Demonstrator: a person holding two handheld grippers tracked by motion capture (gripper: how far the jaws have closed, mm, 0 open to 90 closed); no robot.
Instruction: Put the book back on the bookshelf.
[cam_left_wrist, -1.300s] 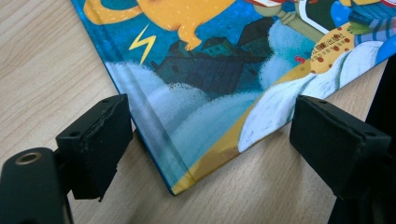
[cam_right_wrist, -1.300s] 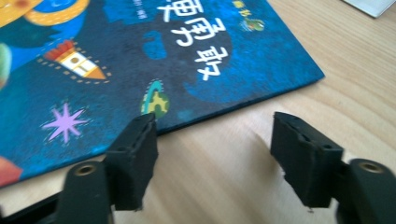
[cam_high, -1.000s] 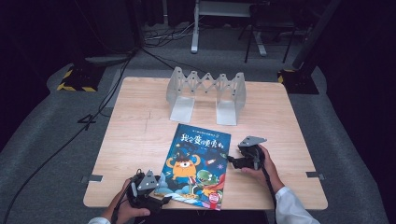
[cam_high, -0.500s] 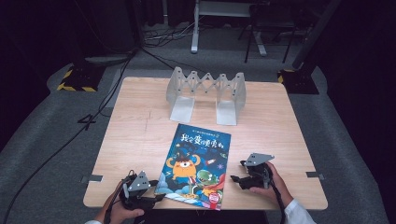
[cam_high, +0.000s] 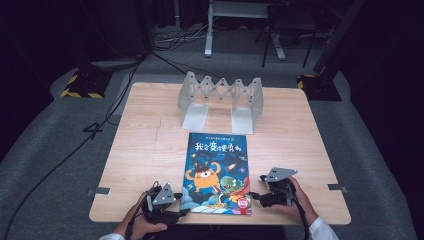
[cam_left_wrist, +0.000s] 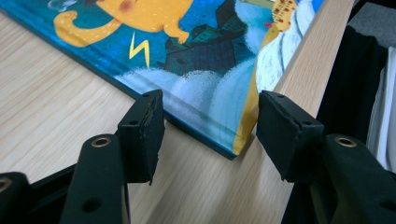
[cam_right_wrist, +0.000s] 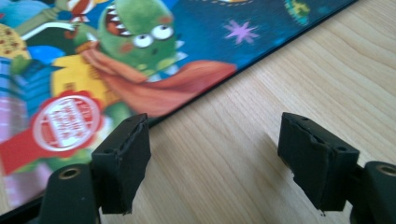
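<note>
The children's picture book (cam_high: 217, 172) lies flat, cover up, at the near middle of the wooden table (cam_high: 150, 145), its near-left corner between the parted jaws of the left gripper (cam_high: 172, 212), while the right gripper (cam_high: 257, 192), jaws apart and empty, sits just beside its right edge.

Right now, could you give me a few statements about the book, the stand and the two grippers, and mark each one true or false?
1. The picture book lies flat on the table. True.
2. The book stands upright in the folding book stand. False: the stand sits apart, beyond the book's far edge.
3. The left gripper has its jaws either side of the book's near corner, pads not pressing it. True.
4. The right gripper is clamped on the book. False: its jaws are open over bare wood beside the book.
5. The book is open. False: it is closed, cover up.
</note>
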